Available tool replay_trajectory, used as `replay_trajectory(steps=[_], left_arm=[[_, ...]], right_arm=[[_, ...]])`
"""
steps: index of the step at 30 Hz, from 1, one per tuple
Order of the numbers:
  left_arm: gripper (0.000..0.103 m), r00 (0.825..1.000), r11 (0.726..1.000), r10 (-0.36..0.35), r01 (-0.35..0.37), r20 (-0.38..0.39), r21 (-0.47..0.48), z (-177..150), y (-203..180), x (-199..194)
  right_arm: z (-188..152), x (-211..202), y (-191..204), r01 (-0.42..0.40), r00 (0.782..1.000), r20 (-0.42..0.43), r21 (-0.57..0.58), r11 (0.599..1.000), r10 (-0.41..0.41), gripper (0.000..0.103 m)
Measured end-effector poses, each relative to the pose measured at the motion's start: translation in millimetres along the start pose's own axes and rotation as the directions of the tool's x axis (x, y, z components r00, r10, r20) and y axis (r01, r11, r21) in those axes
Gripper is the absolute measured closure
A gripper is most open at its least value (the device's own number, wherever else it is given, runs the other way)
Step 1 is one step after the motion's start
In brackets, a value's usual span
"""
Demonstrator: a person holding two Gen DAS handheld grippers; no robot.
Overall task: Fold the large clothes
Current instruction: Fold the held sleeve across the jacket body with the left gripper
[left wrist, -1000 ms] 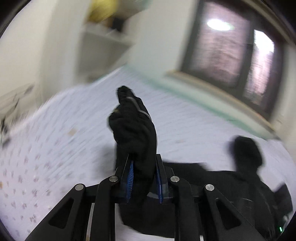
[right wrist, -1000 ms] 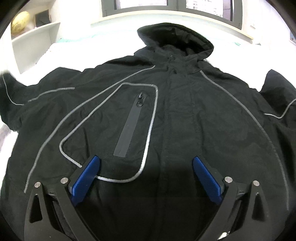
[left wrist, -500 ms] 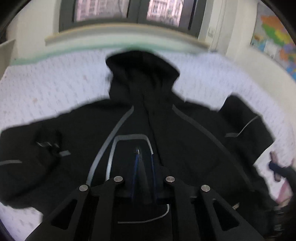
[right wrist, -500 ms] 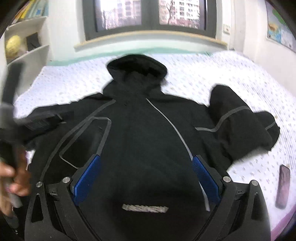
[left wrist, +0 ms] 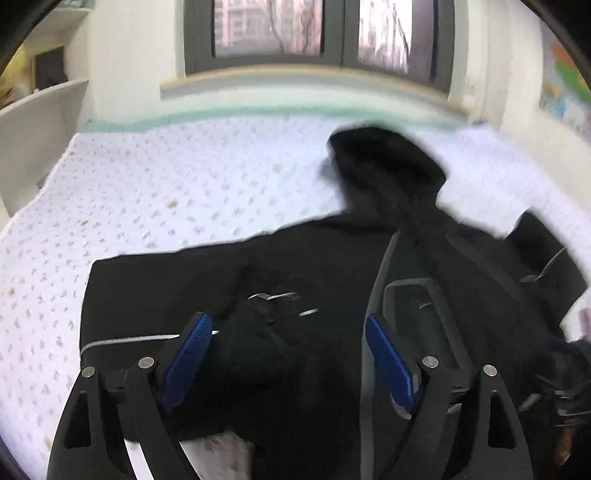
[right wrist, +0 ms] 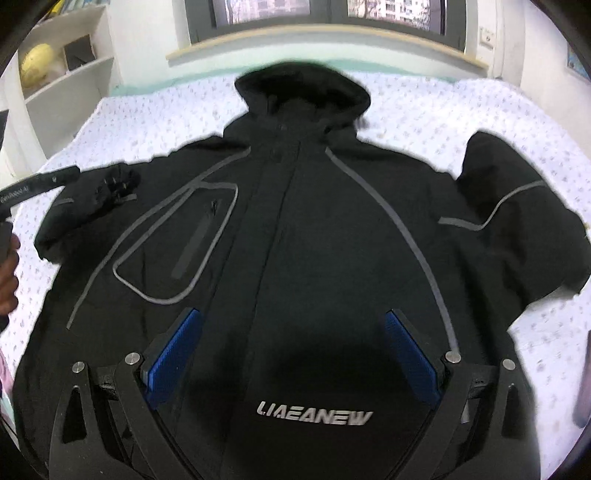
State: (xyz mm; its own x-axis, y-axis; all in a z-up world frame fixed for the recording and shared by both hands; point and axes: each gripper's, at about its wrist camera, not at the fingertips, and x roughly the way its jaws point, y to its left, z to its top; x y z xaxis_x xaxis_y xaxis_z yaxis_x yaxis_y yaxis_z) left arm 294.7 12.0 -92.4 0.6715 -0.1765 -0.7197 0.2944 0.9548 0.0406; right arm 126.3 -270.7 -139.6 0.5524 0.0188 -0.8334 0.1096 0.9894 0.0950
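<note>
A black hooded jacket (right wrist: 314,229) with grey piping lies face up on the bed, hood toward the window. Its left sleeve (right wrist: 92,206) is folded inward onto the chest, its right sleeve (right wrist: 517,206) is bunched at the right. In the left wrist view the jacket (left wrist: 332,295) lies below my left gripper (left wrist: 288,354), which is open and empty just above the folded sleeve cuff (left wrist: 273,306). My right gripper (right wrist: 291,354) is open and empty above the jacket's lower front. The left gripper also shows at the left edge of the right wrist view (right wrist: 40,184).
The bed (right wrist: 461,110) has a white patterned sheet. A white shelf unit (right wrist: 55,92) stands at the left, a window (right wrist: 325,11) behind the bed. A dark phone (right wrist: 583,387) lies at the bed's right edge.
My left gripper carried the sleeve inward over the jacket, then opened and let it go. The right gripper pulled back and rose, staying open.
</note>
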Motion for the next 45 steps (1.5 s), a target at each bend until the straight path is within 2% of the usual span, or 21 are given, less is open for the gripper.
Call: replay_trajectory(steps=[1, 2, 4, 5, 6, 7, 9, 12, 14, 16, 18, 21, 24, 27, 28, 31, 33, 35, 38, 42, 45], left_arm=[[0.017, 0.998, 1.0, 0.03, -0.03, -0.051, 0.005, -1, 1, 19], [0.018, 0.992, 1.0, 0.007, -0.006, -0.129, 0.008, -3, 2, 38], [0.024, 0.981, 1.0, 0.006, -0.003, -0.193, 0.016, -9, 5, 61], [0.032, 0.98, 0.999, 0.039, -0.032, -0.194, 0.04, -11, 3, 64], [0.055, 0.979, 0.997, 0.061, -0.051, -0.196, 0.058, -9, 2, 63], [0.067, 0.978, 0.999, 0.034, -0.027, -0.205, 0.034, -5, 3, 58], [0.076, 0.984, 0.999, 0.043, -0.041, -0.174, 0.015, 8, -4, 43], [0.077, 0.995, 0.999, -0.037, 0.037, -0.089, -0.002, 31, -25, -6], [0.077, 0.991, 0.991, -0.131, 0.131, -0.037, 0.007, 44, -50, -36], [0.077, 0.972, 0.971, -0.234, 0.234, -0.005, 0.036, 54, -86, -58], [0.077, 0.938, 0.936, -0.346, 0.345, -0.002, 0.062, 57, -126, -67], [0.077, 0.886, 0.882, -0.456, 0.463, -0.084, 0.089, 48, -188, -44], [0.077, 0.867, 0.869, -0.457, 0.483, -0.199, 0.11, 22, -236, 8], [0.076, 0.837, 0.871, -0.45, 0.489, -0.312, 0.056, -10, -263, 69], [0.07, 0.832, 0.869, -0.451, 0.492, -0.322, 0.054, -18, -271, 76], [0.06, 0.825, 0.849, -0.481, 0.523, -0.296, 0.078, -26, -273, 71], [0.056, 0.799, 0.835, -0.504, 0.548, -0.329, 0.052, -19, -268, 64], [0.056, 0.787, 0.824, -0.531, 0.566, -0.314, 0.026, -7, -249, 43], [0.056, 0.796, 0.82, -0.553, 0.572, -0.245, 0.007, 15, -205, -13], [0.055, 0.886, 0.897, -0.439, 0.441, -0.148, -0.023, 38, -118, -118], [0.051, 0.949, 0.953, -0.3, 0.295, -0.101, -0.065, 43, -61, -205]], right_arm=[[-1, 3, -1, -0.003, 1.0, -0.009, 0.002, 1.0, 0.003, 0.003], [-3, 5, -2, -0.004, 1.0, -0.013, 0.005, 1.0, 0.004, 0.003], [-5, 5, -7, 0.006, 1.0, -0.014, 0.018, 1.0, -0.006, 0.003], [-5, 4, -10, 0.006, 1.0, -0.014, 0.027, 1.0, -0.006, 0.003], [-6, 2, -14, 0.008, 1.0, -0.013, 0.036, 0.999, -0.008, 0.003], [-5, 0, -18, 0.01, 1.0, -0.012, 0.046, 0.999, -0.009, 0.003], [-4, -4, -24, 0.011, 1.0, -0.008, 0.064, 0.998, -0.011, 0.004], [-3, -20, -32, 0.005, 1.0, 0.028, 0.09, 0.996, -0.008, 0.003], [0, -32, -36, 0.02, 0.998, 0.05, 0.103, 0.995, -0.025, 0.003], [1, -46, -44, 0.035, 0.997, 0.069, 0.127, 0.991, -0.044, 0.003], [2, -59, -55, 0.038, 0.995, 0.087, 0.156, 0.987, -0.052, 0.003], [0, -74, -72, 0.084, 0.991, 0.089, 0.185, 0.979, -0.102, 0.003], [-2, -84, -89, 0.118, 0.987, 0.085, 0.199, 0.973, -0.137, 0.003], [-5, -86, -103, 0.119, 0.989, 0.058, 0.204, 0.972, -0.133, 0.003], [-5, -85, -107, 0.119, 0.99, 0.051, 0.203, 0.972, -0.132, 0.003], [-3, -82, -110, 0.119, 0.992, 0.029, 0.187, 0.975, -0.127, 0.003], [5, -77, -111, 0.072, 0.997, 0.013, 0.186, 0.98, -0.076, 0.003], [15, -69, -113, 0.002, 1.0, -0.001, 0.206, 0.979, -0.002, 0.003], [36, -49, -106, -0.073, 0.996, -0.037, 0.224, 0.972, 0.084, 0.003], [62, 8, -102, -0.178, 0.966, -0.115, 0.348, 0.921, 0.23, 0.005], [71, 56, -97, -0.165, 0.948, -0.179, 0.434, 0.886, 0.264, 0.011]])
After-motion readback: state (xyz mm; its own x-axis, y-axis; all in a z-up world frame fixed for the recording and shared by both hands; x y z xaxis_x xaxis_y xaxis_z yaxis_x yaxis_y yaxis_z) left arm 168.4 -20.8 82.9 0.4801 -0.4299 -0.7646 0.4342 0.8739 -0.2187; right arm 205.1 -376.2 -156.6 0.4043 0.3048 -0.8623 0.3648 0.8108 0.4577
